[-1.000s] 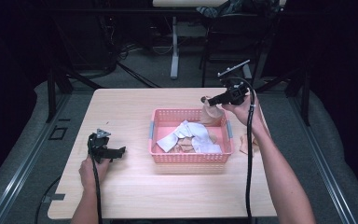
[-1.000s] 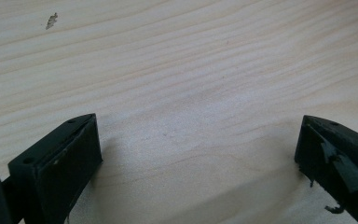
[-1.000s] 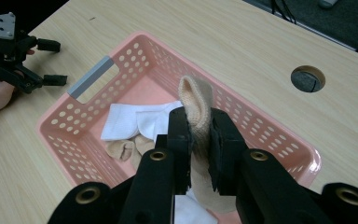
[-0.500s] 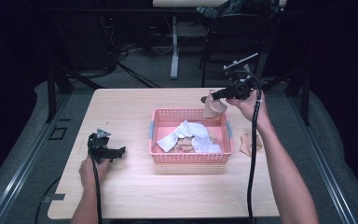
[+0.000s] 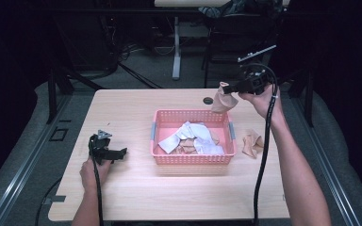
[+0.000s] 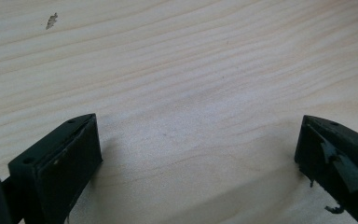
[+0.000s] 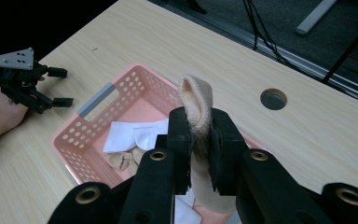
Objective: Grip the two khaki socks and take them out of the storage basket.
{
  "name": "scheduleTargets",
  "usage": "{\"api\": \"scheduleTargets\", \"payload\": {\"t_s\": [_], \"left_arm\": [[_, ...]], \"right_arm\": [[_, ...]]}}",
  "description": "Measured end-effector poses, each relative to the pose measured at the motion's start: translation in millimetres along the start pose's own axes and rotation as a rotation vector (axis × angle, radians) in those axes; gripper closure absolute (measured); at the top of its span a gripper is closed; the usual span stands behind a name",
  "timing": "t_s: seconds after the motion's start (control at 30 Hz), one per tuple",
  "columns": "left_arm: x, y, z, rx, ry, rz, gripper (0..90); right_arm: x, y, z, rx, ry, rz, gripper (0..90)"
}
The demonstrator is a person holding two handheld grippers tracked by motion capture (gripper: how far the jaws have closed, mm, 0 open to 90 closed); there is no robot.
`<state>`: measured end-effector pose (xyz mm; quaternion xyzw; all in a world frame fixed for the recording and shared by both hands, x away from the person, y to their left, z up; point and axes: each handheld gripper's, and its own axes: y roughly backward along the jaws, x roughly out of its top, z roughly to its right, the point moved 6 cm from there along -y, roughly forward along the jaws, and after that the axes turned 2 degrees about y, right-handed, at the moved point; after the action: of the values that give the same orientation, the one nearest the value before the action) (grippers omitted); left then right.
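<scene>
1. The pink basket sits below and left of the right gripper, holding the unsorted socks.
2. That gripper pinches a beige sock, lifted clear, probably to join the beige sock on the table.
3. The left gripper rests spread, idle.
4. The held sock's lower end is hidden behind the jaws.

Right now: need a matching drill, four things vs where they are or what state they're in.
Things:
1. beige sock
2. pink basket
3. left gripper
4. second beige sock

Places or states:
A. open, low over bare wood
B. lying on the table right of the basket
C. pinched in the right gripper, lifted above the basket
D. mid-table, holding white and beige socks

Pairs: 1-C, 2-D, 3-A, 4-B
</scene>
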<state>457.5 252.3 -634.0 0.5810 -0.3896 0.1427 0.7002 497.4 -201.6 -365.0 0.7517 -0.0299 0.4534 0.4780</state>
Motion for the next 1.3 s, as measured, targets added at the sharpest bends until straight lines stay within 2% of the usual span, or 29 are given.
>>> {"api": "scheduleTargets", "payload": {"t_s": [0.37, 0.63, 1.07, 1.3], "left_arm": [[0.0, 0.0, 0.0, 0.000, 0.000, 0.000, 0.0], [0.0, 0.0, 0.0, 0.000, 0.000, 0.000, 0.0], [0.0, 0.1, 0.0, 0.000, 0.000, -0.001, 0.0], [0.0, 0.0, 0.0, 0.000, 0.000, 0.000, 0.0]], "right_arm": [[-16.3, 26.2, 24.5, -0.038, -0.042, 0.024, 79.9], [-32.8, 34.3, 39.8, -0.069, -0.075, 0.017, 79.9], [-62.4, 22.6, 64.6, -0.115, -0.130, -0.017, 79.9], [-78.6, 14.7, 73.4, -0.132, -0.152, -0.035, 79.8]]}}
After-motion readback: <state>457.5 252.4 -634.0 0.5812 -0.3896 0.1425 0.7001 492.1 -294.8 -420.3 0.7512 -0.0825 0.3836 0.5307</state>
